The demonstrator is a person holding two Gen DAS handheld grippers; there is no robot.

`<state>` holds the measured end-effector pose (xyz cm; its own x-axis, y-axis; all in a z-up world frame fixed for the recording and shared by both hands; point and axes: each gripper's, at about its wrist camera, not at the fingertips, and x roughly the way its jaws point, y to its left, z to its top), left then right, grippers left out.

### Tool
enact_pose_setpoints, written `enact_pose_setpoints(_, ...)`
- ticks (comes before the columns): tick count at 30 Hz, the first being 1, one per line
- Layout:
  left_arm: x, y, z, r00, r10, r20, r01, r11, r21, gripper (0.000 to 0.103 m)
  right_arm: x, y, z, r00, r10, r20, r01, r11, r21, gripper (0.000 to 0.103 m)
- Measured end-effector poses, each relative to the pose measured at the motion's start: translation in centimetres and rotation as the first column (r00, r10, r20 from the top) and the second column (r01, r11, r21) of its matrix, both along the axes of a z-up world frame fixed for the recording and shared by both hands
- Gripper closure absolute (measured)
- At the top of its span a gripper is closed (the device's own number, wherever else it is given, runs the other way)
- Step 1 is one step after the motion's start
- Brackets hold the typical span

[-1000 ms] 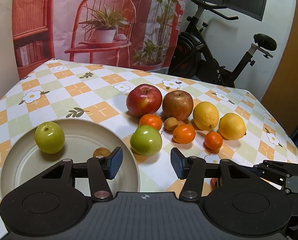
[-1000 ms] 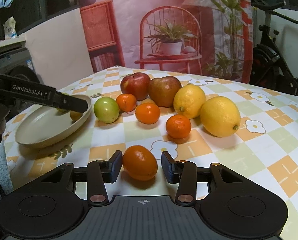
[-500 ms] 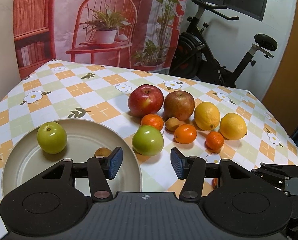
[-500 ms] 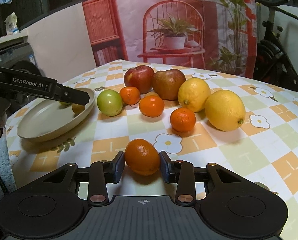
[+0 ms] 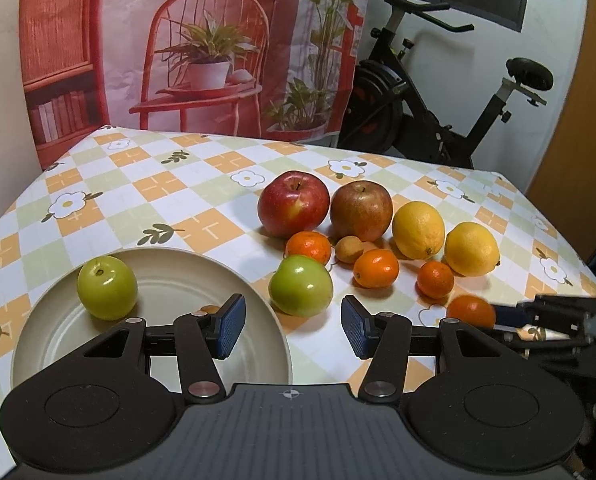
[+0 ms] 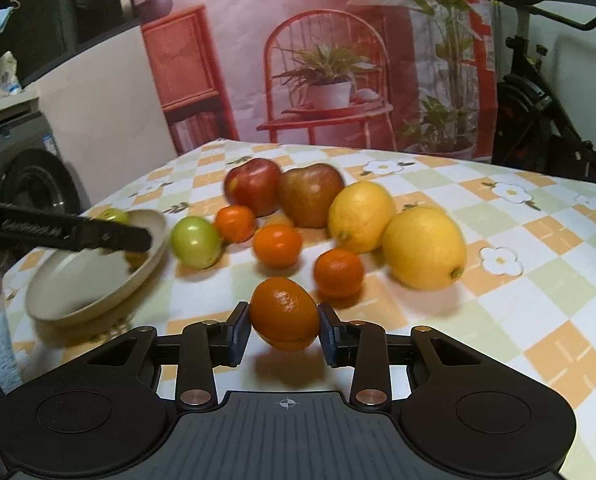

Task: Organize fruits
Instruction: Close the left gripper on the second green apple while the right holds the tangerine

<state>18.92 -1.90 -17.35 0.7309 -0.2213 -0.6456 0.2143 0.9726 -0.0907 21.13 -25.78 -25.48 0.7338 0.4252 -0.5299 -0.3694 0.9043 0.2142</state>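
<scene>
My right gripper is shut on an orange, which hangs just above the checked cloth over its own shadow. From the left wrist the same orange shows at the right, pinched by the right gripper's fingers. My left gripper stands open with nothing between its pads, over the right rim of the beige plate. On the plate sit a green apple and a small brown fruit, mostly hidden behind my left finger. A second green apple lies on the cloth just past the left fingertips.
Behind the green apple lie two red apples, two lemons, three oranges and a small brown fruit. An exercise bike stands beyond the table's far edge.
The right gripper's jaws closed onto the orange and raised it a little off the cloth. The left gripper and the plate stayed where they were.
</scene>
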Motion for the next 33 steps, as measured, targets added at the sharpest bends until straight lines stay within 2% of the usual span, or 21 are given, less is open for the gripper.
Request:
enact_pose_setpoints(8,1.4,-0.7,-0.4,0.999,-0.04,-0.002,0.04,0.998,0.054,0.047,1.7,0.2,0.0,1.0,-0.013,0.013,0.013,1.0,-0.02,0.07)
enact_pose_setpoints(17,3.3,-2.2,-0.5,0.996,-0.09,-0.001,0.09,0.992,0.087,0.046,1.4,-1.9,-0.9,0.994,-0.107,-0.004,0.107,0.993,0.058,0.07)
enact_pose_setpoints(33,5.5,-3.5,-2.6,0.989,-0.129,-0.074,0.14,0.974,0.18,0.046,0.8,-1.3,-1.1,0.997,-0.07,0.039,0.069,0.997,0.04,0.07)
